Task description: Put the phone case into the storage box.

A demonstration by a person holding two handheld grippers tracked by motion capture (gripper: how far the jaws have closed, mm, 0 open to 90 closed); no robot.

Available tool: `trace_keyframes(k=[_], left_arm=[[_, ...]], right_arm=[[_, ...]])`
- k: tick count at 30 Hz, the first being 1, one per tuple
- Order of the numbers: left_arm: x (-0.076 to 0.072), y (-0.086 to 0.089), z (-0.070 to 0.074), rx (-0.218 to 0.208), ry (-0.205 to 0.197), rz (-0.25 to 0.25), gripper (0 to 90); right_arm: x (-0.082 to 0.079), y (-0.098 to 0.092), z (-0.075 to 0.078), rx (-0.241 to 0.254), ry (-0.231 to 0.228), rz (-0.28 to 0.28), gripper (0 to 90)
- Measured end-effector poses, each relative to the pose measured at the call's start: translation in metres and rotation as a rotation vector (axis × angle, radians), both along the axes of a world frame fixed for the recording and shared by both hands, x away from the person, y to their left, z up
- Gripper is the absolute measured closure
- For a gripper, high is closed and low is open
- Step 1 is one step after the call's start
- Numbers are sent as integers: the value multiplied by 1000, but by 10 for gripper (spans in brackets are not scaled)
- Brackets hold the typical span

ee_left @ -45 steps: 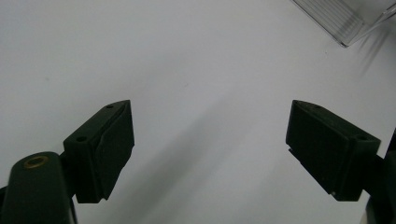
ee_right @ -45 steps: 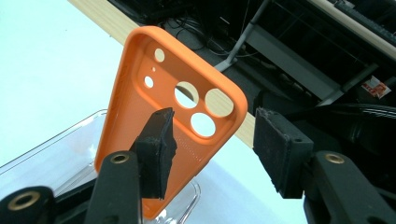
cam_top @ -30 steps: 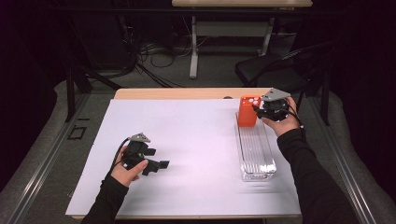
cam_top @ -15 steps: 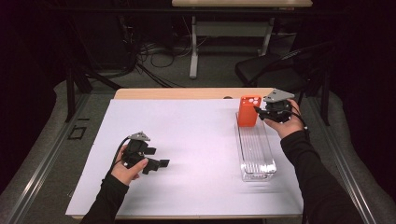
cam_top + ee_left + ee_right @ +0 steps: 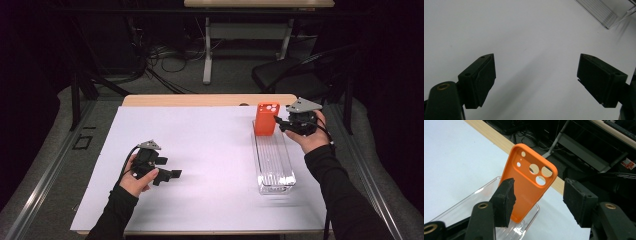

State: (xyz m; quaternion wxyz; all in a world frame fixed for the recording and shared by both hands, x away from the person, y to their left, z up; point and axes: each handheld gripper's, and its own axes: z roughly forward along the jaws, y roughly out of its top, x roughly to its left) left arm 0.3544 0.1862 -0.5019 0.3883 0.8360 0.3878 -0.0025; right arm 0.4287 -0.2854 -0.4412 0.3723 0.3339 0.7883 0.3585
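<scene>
The orange case (image 5: pixel 529 187) stands upright in the clear tray's (image 5: pixel 274 165) far end. The right tongs (image 5: pixel 537 200), just opening, are apart and off it; backing away looks next. The left tongs (image 5: pixel 536 80) rest apart, empty, over the counter (image 5: pixel 210 150).

Black tongs (image 5: pixel 278 121), grey three-cornered top plates, trailing black cables, black sleeves (image 5: pixel 340 190).

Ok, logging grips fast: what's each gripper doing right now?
Left gripper: open, empty, over the bare white table cover.
Right gripper: open, jaws just widened; orange phone case stands in the clear tray, unpressed.
</scene>
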Motion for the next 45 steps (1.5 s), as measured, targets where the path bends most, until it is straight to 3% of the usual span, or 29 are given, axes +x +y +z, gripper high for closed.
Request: trace_keyframes(k=[3, 12, 19, 31, 37, 45], left_arm=[[0, 0, 0, 4, -1, -2, 158], [-2, 2, 1, 3, -6, -4, 158], [-2, 2, 1, 1, -11, -3, 158], [-5, 4, 4, -15, -22, -5, 158], [-6, 5, 5, -18, -28, -8, 158], [-8, 7, 7, -21, -41, -9, 158]], right_arm=[[-4, -1, 2, 3, -5, 0, 416], [-12, -1, 2, 55, 55, -15, 316], [-14, 3, 4, 88, 81, -26, 167], [-17, 4, 7, 167, 143, -59, 87], [-19, 7, 7, 177, 158, -35, 0], [-22, 12, 8, 171, 162, -26, 0]])
